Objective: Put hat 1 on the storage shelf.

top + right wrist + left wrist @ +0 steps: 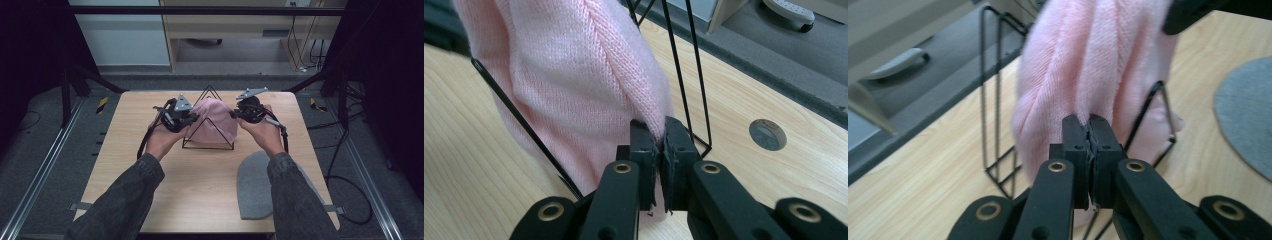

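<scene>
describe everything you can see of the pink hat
The pink hat is a soft ribbed knit beanie, draped over the black wire stand near the table's far middle. The left gripper pinches a fold on one side, the right gripper pinches the other. Its fabric bunches into folds.

Dark grey denim sleeves; black tongs [1089,125] w/ brass rivets, grey triangular top plates, black cables

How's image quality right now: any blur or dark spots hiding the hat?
High view: dim, sides black, pink hat small but clear. Left gripper view: hat's upper folds blurred, jaws sharp. Right gripper view: knit crisp, evenly lit, no glare.
</scene>
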`<state>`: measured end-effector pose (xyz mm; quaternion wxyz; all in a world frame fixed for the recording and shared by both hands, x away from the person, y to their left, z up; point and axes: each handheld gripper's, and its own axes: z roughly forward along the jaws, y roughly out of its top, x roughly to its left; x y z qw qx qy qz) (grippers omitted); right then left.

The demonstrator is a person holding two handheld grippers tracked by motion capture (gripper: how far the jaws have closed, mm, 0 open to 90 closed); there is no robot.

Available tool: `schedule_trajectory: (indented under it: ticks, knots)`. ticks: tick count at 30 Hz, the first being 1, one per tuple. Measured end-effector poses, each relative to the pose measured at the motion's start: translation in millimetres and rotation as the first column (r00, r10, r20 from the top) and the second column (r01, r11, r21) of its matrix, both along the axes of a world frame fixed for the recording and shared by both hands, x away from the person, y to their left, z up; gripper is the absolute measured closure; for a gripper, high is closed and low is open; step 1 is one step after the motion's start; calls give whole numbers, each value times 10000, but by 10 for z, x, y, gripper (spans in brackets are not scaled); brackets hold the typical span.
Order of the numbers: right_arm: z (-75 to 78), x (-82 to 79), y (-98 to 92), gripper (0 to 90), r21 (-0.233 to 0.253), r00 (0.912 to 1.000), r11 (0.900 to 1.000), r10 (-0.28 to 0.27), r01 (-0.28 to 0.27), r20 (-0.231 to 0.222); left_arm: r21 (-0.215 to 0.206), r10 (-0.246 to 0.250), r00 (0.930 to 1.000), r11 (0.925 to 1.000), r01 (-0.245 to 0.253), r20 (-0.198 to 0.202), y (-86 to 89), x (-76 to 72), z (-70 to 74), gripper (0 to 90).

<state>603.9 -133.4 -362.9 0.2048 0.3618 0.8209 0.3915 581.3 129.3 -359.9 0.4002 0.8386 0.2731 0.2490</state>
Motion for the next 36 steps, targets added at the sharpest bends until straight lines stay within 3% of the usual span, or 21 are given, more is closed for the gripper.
schedule_trajectory:
  ticks: [4,8,12,14,16,18,20,23,28,31,33,36]
  knots:
    - [-63,-10,-51,856,-70,9999,9999,-83,82,-79,68,272,9995,9996,-274,187,98,-43,42,879]
    - [-174,-44,-83,856,-185,9996,9998,-93,88,-264,617,239,9996,9978,-250,174,146,-94,4,880]
    - [-230,-82,-82,810,-41,9995,10000,-73,72,-295,366,141,9999,9992,-139,-27,121,-136,-44,857]
    - [-230,-96,-81,691,-141,9994,9997,-211,207,-278,167,288,9995,9995,-286,-129,122,-158,-60,760]
    - [-185,-156,-135,548,-104,9987,9987,-496,494,-103,-90,436,9990,9990,-435,29,178,-209,-59,657]
    - [-166,-191,-169,513,-73,9983,9983,-582,582,57,-324,640,9979,9974,-637,77,254,-277,-56,624]
    - [-126,-294,-280,448,-109,9973,9973,-723,725,152,-285,896,9960,9956,-895,55,394,-390,-62,500]
    - [-122,-359,-365,405,-124,9967,9967,-794,796,138,-322,1024,9947,9942,-1027,-121,512,-470,-97,423]
    - [-223,-464,-619,302,-208,9931,9932,-1154,1149,-227,-114,1456,9873,9891,-1466,-631,835,-668,-323,258]
    - [-315,-502,-768,269,-278,9901,9915,-1283,1269,-564,270,1690,9813,9856,-1672,-919,1011,-795,-519,181]
    - [-393,-517,-865,245,-265,9875,9909,-1335,1317,-833,153,1850,9767,9827,-1844,-1089,1133,-886,-653,150]
    - [-528,-528,-1012,293,-220,9803,9883,-1523,1507,-1258,272,2078,9685,9782,-2060,-1375,1299,-1003,-817,113]
